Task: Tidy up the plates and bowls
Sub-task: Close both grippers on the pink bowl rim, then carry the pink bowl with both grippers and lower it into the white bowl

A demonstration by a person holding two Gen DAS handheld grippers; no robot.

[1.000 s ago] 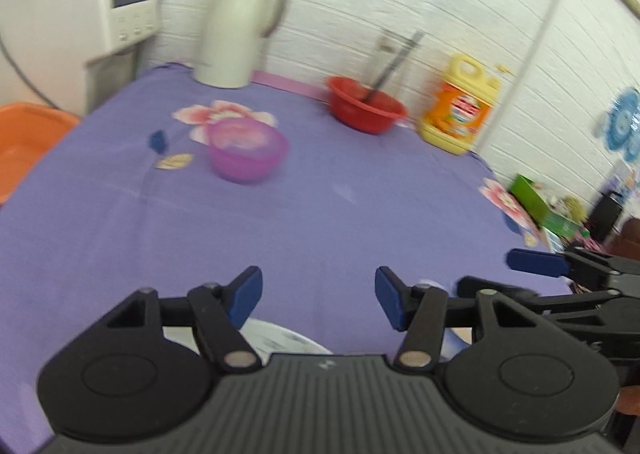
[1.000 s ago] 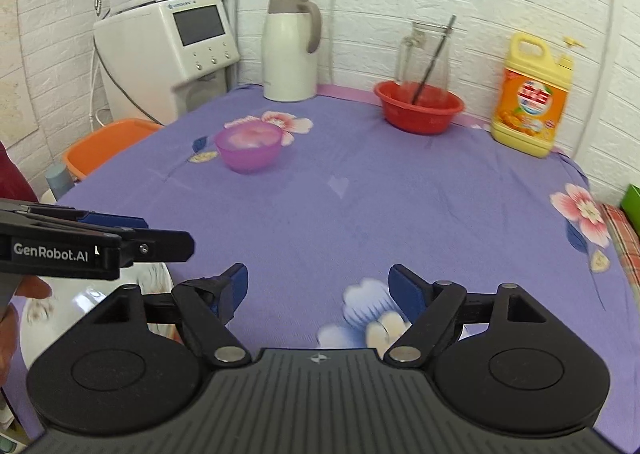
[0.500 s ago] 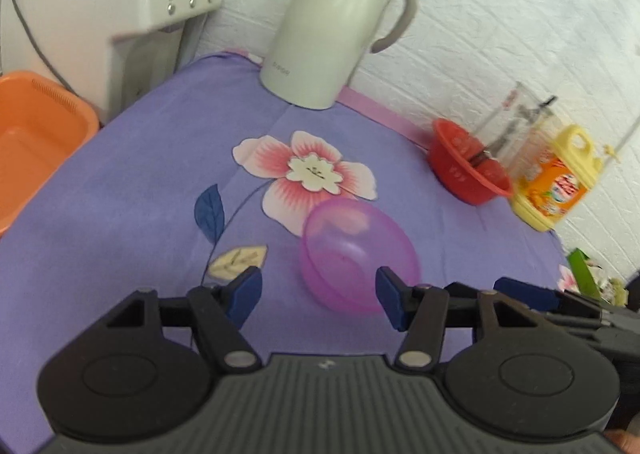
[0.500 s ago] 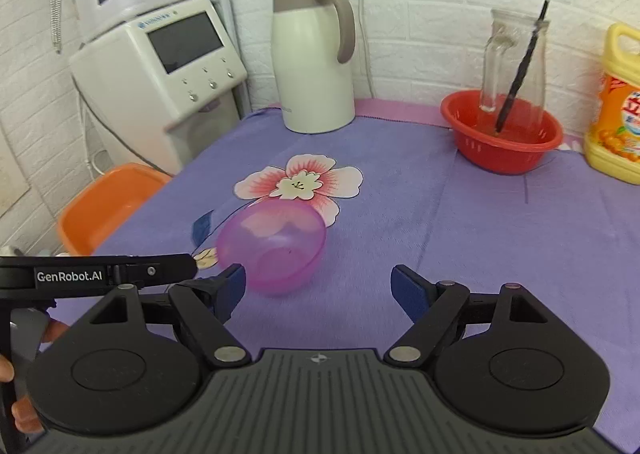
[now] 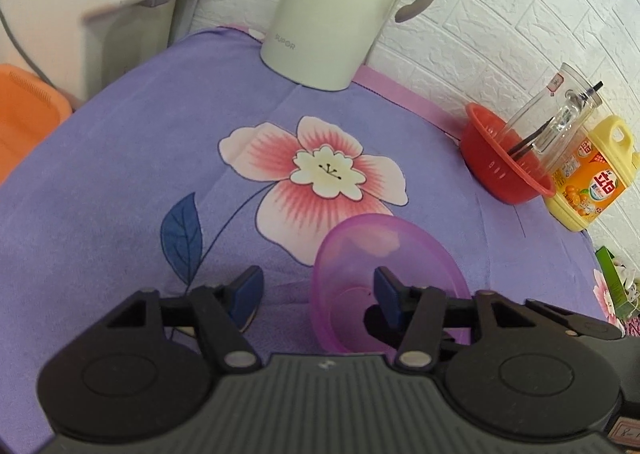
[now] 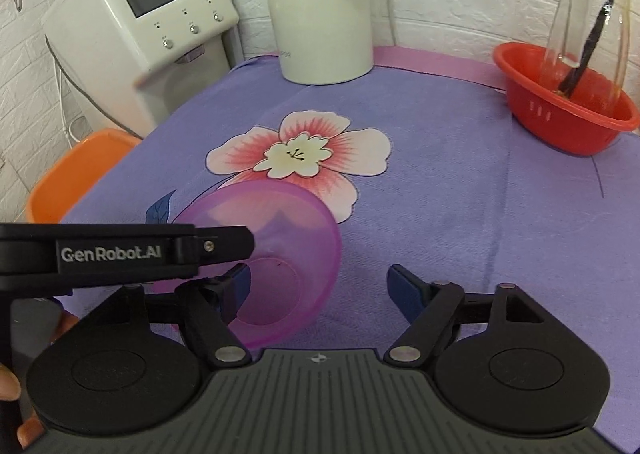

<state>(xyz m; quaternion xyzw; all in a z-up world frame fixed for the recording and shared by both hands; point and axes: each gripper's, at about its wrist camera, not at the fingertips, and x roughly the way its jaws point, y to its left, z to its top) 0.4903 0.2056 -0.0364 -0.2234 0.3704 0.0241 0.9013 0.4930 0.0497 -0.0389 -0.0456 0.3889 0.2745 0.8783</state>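
A translucent purple bowl [image 5: 384,274] sits on the purple flowered tablecloth [image 5: 120,158], and shows in the right wrist view [image 6: 280,250] too. My left gripper [image 5: 318,294] is open, its jaws astride the bowl's left rim: the right finger is inside the bowl, the left finger outside on the cloth. My right gripper [image 6: 320,288] is open and empty, its left finger over the bowl's near rim, its right finger over bare cloth. The left gripper's body [image 6: 120,250] crosses the right wrist view over the bowl's left side.
A white kettle [image 5: 344,2] stands at the back beside a white water dispenser [image 6: 140,18]. A red basket [image 6: 560,110] holding a glass jug [image 6: 588,14] and a yellow detergent bottle [image 5: 588,178] are at the back right. An orange tub [image 5: 24,118] sits off the table's left edge.
Both grippers have moved forward toward the purple bowl. The left gripper's jaws now straddle its rim; both stay open.
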